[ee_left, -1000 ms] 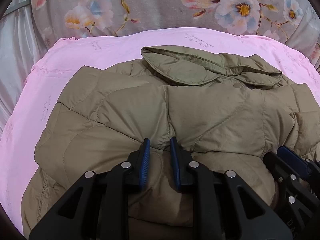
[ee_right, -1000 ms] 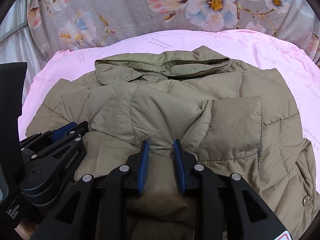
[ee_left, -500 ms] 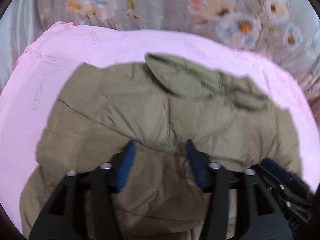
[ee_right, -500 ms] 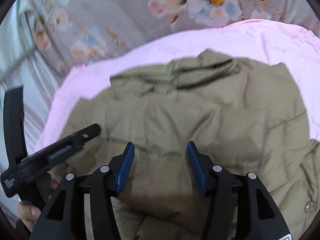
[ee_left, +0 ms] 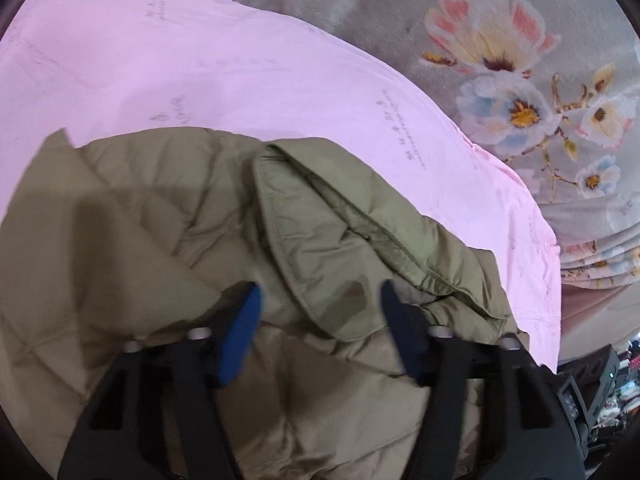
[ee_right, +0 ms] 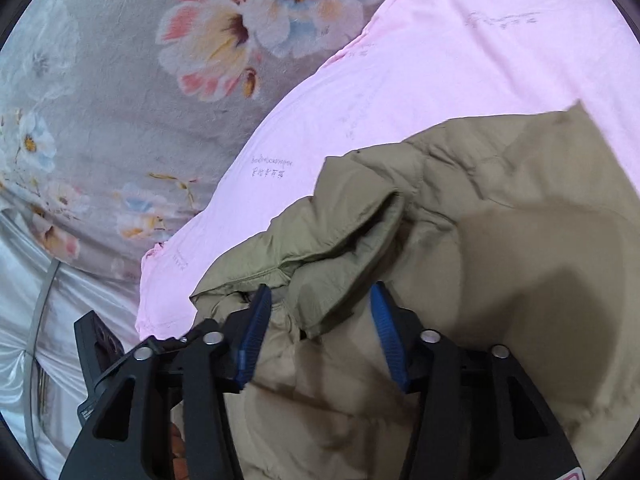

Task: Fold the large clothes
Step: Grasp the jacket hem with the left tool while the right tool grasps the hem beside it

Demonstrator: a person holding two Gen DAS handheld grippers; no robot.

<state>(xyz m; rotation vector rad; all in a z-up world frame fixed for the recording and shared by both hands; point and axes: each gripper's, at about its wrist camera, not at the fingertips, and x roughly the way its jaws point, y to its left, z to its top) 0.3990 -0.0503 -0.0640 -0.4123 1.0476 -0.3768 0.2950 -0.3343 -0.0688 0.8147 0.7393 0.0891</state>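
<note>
An olive quilted jacket (ee_left: 168,240) lies folded on a pink sheet (ee_left: 200,60). Its collar (ee_left: 360,232) runs diagonally just ahead of my left gripper (ee_left: 320,296). The left jaws stand apart above the collar flap and are closing, and the blue pads do not press on the cloth. In the right wrist view the same jacket (ee_right: 500,240) fills the lower right. My right gripper (ee_right: 320,292) straddles a puffed fold of the collar (ee_right: 352,232). Its jaws are closing too, with the pads clear of the fabric.
A grey floral bedspread (ee_left: 500,40) lies under and beyond the pink sheet (ee_right: 440,60). White satin fabric (ee_right: 24,300) hangs at the left of the right wrist view, with a black device part (ee_right: 96,340) beside it. Dark clutter (ee_left: 600,384) sits past the bed's edge.
Both grippers let go of the jacket's folded edge and their jaws spread. Both hands rolled and slid sideways, so the collar now lies directly in front of each gripper.
</note>
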